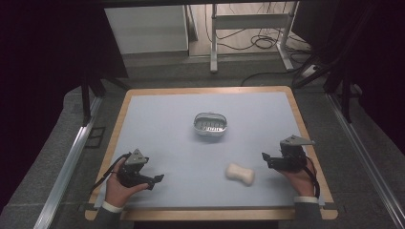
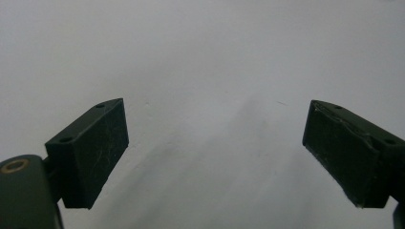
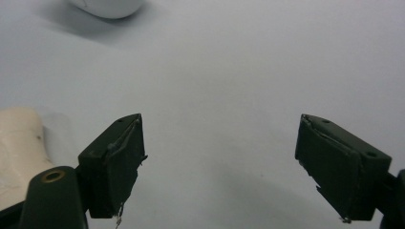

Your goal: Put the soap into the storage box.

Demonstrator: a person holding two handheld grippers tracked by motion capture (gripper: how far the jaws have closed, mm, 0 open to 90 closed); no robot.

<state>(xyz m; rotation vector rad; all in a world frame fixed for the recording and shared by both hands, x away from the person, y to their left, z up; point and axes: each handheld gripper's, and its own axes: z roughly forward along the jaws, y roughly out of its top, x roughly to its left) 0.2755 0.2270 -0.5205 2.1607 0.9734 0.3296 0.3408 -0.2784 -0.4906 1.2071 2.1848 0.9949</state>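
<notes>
Left gripper [image 1: 152,180] low over table [image 1: 167,119], fingers spread, right gripper [image 1: 265,159] beside soap [image 1: 240,173], fingers spread

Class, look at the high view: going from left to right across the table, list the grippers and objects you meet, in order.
left gripper → soap dish → bar of soap → right gripper

One soap bar [image 1: 239,173], one dish [image 1: 210,124], seemingly slotted
</notes>
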